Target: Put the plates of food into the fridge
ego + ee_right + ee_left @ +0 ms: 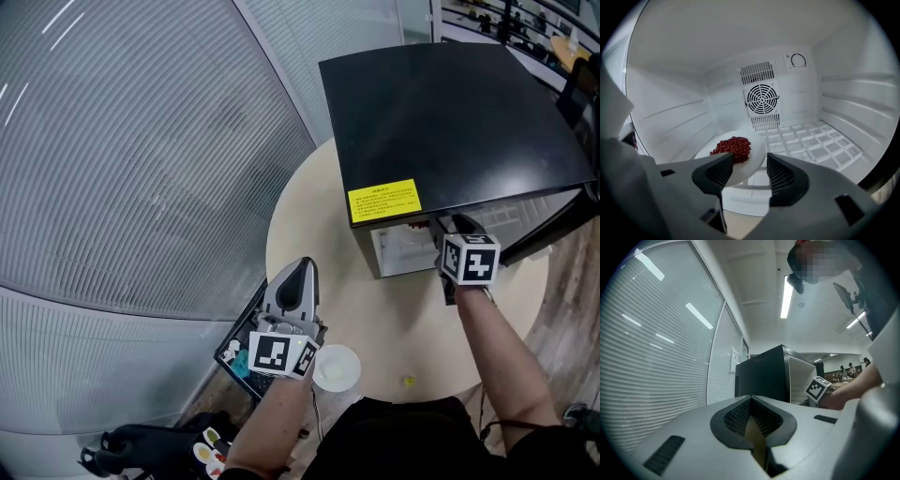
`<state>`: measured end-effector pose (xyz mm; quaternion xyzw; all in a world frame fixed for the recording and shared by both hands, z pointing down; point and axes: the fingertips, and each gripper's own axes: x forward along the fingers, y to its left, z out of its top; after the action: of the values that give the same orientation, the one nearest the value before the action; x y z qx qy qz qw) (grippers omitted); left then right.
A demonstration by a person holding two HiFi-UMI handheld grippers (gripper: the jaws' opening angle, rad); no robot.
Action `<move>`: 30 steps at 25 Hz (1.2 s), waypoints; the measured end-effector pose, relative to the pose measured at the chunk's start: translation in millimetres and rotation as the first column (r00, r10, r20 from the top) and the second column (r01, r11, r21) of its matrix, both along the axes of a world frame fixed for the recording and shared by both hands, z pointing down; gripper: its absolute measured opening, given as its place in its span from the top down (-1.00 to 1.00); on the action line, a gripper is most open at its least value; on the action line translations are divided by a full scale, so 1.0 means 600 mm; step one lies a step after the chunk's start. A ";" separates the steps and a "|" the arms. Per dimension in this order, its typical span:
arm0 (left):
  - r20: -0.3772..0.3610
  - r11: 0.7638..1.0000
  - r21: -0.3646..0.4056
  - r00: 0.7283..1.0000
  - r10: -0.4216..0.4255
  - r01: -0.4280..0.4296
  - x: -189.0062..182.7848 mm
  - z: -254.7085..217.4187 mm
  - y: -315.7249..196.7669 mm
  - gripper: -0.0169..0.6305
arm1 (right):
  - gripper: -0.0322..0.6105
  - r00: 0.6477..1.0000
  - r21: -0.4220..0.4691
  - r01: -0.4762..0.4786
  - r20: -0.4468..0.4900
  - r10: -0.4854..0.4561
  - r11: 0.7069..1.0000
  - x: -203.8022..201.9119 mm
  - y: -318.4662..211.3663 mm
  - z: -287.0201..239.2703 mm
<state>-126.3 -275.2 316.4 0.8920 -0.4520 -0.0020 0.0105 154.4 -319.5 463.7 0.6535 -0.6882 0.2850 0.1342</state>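
Note:
A black mini fridge (450, 112) stands on the round beige table (309, 216) with its door (553, 220) swung open to the right. My right gripper (448, 227) reaches into its opening. Inside, a white plate (757, 145) of red berries (732, 147) rests on the white wire shelf (820, 140). My right gripper (749, 166) is open; the plate's near rim lies between the pads without being pressed. My left gripper (296, 270) hovers at the table's front left edge, shut and holding nothing (751, 401). A white dish (336, 367) sits on the table beside it.
A ribbed glass partition (122, 169) runs along the left. A small yellow item (409, 381) lies near the table's front edge. A dark crate (236, 361) sits low beside the table. The fridge's back wall carries a fan grille (761, 98).

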 end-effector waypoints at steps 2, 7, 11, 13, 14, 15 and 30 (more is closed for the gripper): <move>0.002 1.000 0.001 1.000 -0.003 0.003 0.000 -0.003 0.003 0.93 | 0.25 0.998 0.001 0.013 -0.056 -0.013 1.000 0.004 0.000 -0.003; 0.005 1.000 0.012 1.000 -0.006 0.006 0.006 -0.013 0.010 0.93 | 0.25 0.996 0.061 0.033 -0.088 -0.027 0.998 0.005 0.001 -0.027; 0.008 1.000 0.021 1.000 -0.002 0.002 0.017 -0.023 0.018 0.93 | 0.25 0.997 0.105 0.047 -0.072 -0.040 0.993 0.002 0.010 -0.049; 0.008 1.000 0.025 1.000 0.000 -0.001 0.024 -0.029 0.023 0.93 | 0.25 0.995 0.132 0.064 -0.085 -0.054 0.989 0.001 0.018 -0.063; 0.008 1.000 0.027 1.000 0.002 -0.003 0.027 -0.031 0.026 0.93 | 0.25 0.994 0.149 0.075 -0.096 -0.061 0.986 0.000 0.022 -0.071; 0.009 1.000 0.028 1.000 0.005 -0.005 0.031 -0.032 0.029 0.93 | 0.25 0.992 0.168 0.085 -0.106 -0.068 0.982 0.000 0.028 -0.080; 0.019 0.994 0.066 0.996 0.087 -0.088 0.106 -0.061 0.103 0.93 | 0.25 0.986 0.355 0.127 -0.144 -0.080 0.926 0.049 0.136 -0.181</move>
<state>-62.9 -213.1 279.7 0.9107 -0.4124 -0.0096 -0.0230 183.8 -238.1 355.0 0.6464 -0.7528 0.1032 0.0695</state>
